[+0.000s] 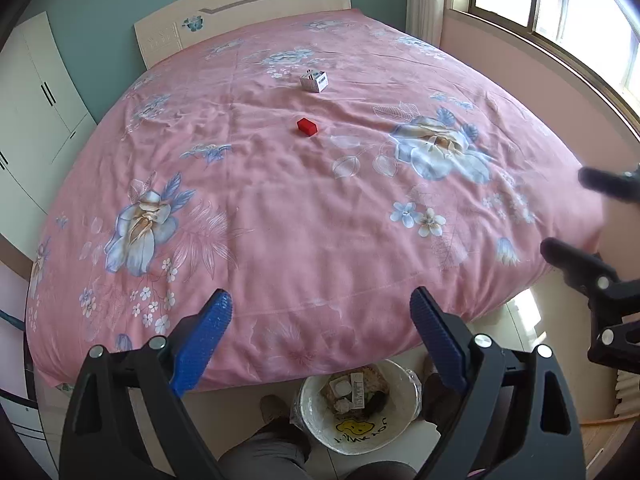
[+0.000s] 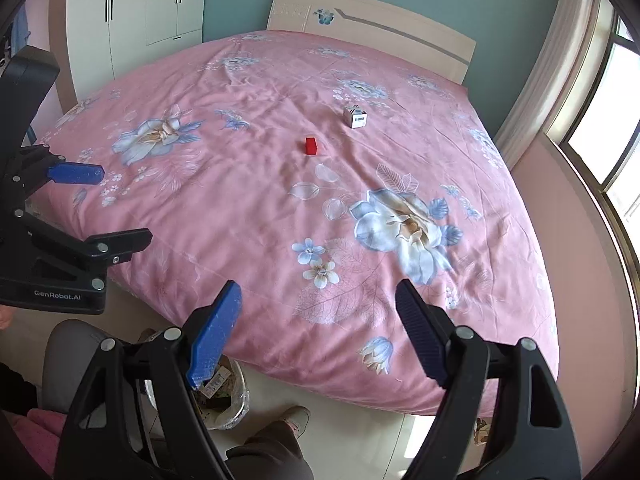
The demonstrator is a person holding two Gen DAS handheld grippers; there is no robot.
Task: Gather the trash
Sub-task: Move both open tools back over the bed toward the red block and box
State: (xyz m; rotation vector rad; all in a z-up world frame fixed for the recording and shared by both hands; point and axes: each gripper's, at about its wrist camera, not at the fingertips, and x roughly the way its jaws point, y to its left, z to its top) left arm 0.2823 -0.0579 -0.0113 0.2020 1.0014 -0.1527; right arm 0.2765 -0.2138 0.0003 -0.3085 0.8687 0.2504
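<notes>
Seen over the foot of a bed [image 1: 280,208] spread with a pink floral cover. Left tool [image 1: 320,320] held above the bed's near edge, jaws wide apart, nothing between the blue pads. Right tool [image 2: 318,316] likewise spread open and empty, tilted down toward the cover. From the left wrist view, right tool showing at the right edge as dark fingers [image 1: 576,260]; from the right wrist view, left tool [image 2: 100,204] at the left edge, also open. Two pieces of trash out on the middle of the cover, well apart from both tools: a small red box [image 1: 307,126] nearer, and a small white box [image 1: 314,81] with printed labels farther toward the headboard [image 1: 248,4]. On the floor at the foot of the bed, just below the left tool, a white bin [image 1: 360,436] lined with a plastic bag, already holding packaging and scraps. A person's trouser leg [image 1: 264,456] and shoe [image 2: 296,420] beside the bin. White wardrobe [image 2: 136,8] beyond the bed, window [image 1: 560,4] on the other side.
</notes>
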